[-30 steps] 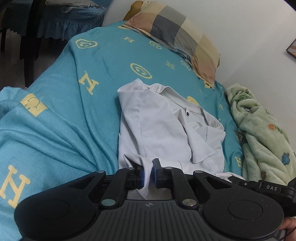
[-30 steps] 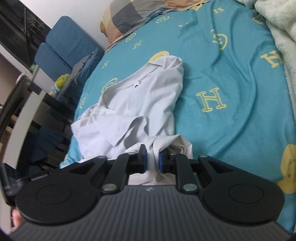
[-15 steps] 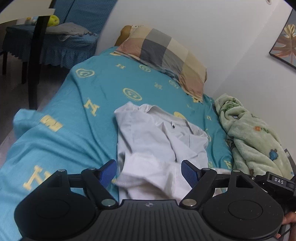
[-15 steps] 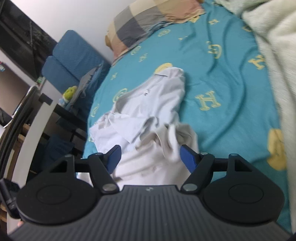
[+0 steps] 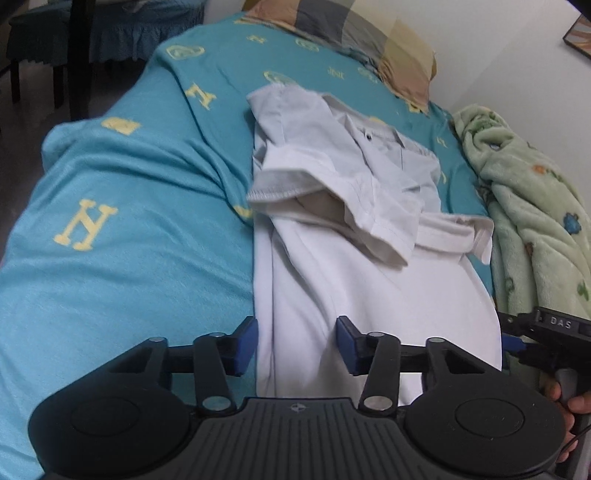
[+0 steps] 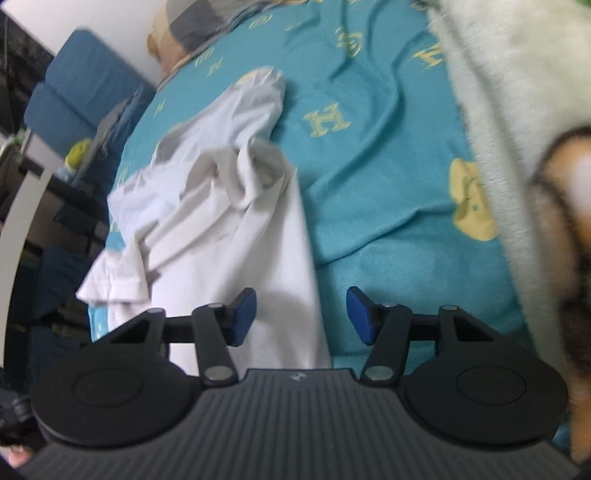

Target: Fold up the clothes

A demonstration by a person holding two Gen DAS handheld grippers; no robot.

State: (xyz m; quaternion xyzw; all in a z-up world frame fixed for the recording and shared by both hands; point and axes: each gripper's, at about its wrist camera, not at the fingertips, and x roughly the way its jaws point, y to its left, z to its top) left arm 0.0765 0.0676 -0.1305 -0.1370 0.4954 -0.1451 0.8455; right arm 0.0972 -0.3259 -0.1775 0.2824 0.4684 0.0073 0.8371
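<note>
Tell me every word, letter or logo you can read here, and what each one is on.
"DAS": white letters on the black tool at the right edge of the left view.
"H": big yellow letters printed over the blue bedspread, also clear in the right view.
Smaller yellow words on the bedspread near the pillow: too small to read.
Small emblem on each tool's ribbed body: a symbol, no letters.

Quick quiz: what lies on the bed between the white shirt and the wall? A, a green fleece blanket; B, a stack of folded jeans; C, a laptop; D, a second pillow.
A: in the left wrist view a green fleece blanket with small printed figures is bunched along the wall side of the shirt.
</note>
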